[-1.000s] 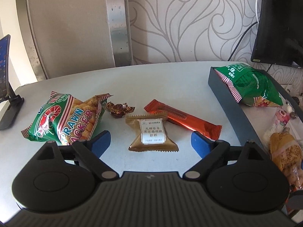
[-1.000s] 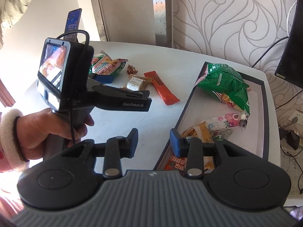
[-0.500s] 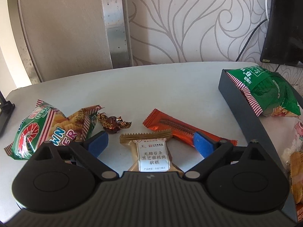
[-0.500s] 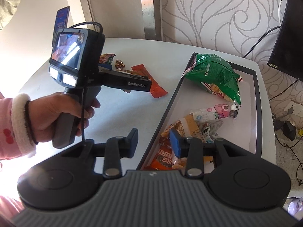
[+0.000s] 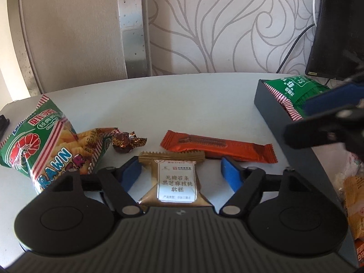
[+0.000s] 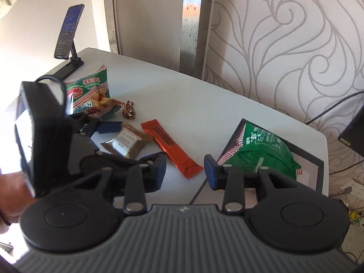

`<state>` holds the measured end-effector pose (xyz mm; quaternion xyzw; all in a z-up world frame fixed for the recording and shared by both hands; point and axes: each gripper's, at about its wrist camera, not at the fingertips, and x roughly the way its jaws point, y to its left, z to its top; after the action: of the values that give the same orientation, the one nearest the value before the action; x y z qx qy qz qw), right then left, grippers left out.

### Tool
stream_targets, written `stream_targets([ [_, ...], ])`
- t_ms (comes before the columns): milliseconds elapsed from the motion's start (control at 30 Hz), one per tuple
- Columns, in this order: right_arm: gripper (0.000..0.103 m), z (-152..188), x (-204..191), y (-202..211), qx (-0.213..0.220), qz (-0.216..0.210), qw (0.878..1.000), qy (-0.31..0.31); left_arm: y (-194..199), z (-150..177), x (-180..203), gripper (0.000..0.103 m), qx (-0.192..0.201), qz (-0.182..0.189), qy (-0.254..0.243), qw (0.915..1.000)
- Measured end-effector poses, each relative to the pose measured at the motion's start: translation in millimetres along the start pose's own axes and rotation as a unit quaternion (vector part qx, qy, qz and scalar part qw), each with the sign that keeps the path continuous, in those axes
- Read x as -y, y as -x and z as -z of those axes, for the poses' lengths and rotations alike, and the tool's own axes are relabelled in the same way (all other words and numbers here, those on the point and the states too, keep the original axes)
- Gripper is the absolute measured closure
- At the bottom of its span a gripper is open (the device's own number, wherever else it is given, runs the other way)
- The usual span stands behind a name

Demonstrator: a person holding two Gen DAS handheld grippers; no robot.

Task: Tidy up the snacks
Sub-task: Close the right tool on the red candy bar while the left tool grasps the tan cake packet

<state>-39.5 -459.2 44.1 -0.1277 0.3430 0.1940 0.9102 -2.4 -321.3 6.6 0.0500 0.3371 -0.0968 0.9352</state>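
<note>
Brown and crinkly, the small cake packet point(image 5: 176, 179) lies flat on the desk point(image 5: 193, 104) between the blue pads of the left tool point(image 5: 182, 173), whose jaws have just been closing around it but stand a little off its sides, so the step in hand is picking it up. The right tool point(image 6: 184, 173) hangs half-open and empty near the tray point(image 6: 319, 170). Next, the left jaws should pinch the packet, lift it and carry it to that tray beside the green bag point(image 6: 257, 150).

Bright daylight from the left, glare blown out, fisheye-bent edges.
</note>
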Motion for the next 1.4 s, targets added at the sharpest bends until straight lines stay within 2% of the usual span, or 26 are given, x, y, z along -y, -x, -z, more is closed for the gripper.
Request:
stream_targets([
  [33,0.064,-4.1,-0.1,-8.4,-0.004,-0.005,1.000,0.006,1.6,0.3,2.8,0.037,0.001,0.003,-0.004,1.0000],
  [167,0.063,-15.9,-10.8,-38.1,-0.022,-0.024,0.998,0.052,5.6,3.3,6.0,0.037,0.001,-0.001,0.004,1.0000],
  [267,0.063,-20.4,-22.1,-55.5,-0.027,-0.011,0.994,0.101,10.6,7.9,5.5,0.037,0.001,-0.002,0.003,1.0000],
  [500,0.062,-28.9,-24.7,-95.0,-0.059,-0.024,0.991,0.114,23.9,18.2,8.8,0.037,-0.003,-0.007,0.008,0.9999],
  [633,0.061,-33.3,-21.1,-100.1,-0.049,-0.041,0.993,0.095,30.3,22.6,9.6,0.036,-0.005,-0.010,0.010,0.9999],
  [767,0.063,-33.2,-16.4,-102.5,-0.045,-0.057,0.994,0.077,32.6,25.7,5.4,0.017,-0.015,-0.022,0.024,0.9994],
  [833,0.076,-31.9,-13.1,-102.2,-0.048,-0.081,0.994,0.060,35.2,28.1,5.2,0.017,-0.013,-0.021,0.021,0.9995],
  [867,0.078,-31.0,-15.1,-101.0,-0.049,-0.081,0.993,0.064,36.4,28.8,5.2,0.017,-0.013,-0.021,0.021,0.9995],
  [933,0.078,-28.4,-22.9,-97.6,-0.050,-0.074,0.992,0.084,39.2,30.3,5.7,0.017,-0.014,-0.022,0.022,0.9994],
  [1233,0.078,-8.8,-31.6,-76.1,-0.066,-0.070,0.993,0.073,55.5,41.1,7.0,0.013,-0.016,-0.016,0.020,0.9996],
  [1300,0.078,-7.2,-33.5,-73.0,-0.068,-0.069,0.993,0.071,58.4,42.8,7.3,0.016,-0.015,-0.011,0.016,0.9997],
  [1400,0.078,-7.1,-35.7,-68.4,-0.067,-0.066,0.993,0.070,62.8,46.0,7.5,0.025,-0.008,-0.004,0.012,0.9999],
])
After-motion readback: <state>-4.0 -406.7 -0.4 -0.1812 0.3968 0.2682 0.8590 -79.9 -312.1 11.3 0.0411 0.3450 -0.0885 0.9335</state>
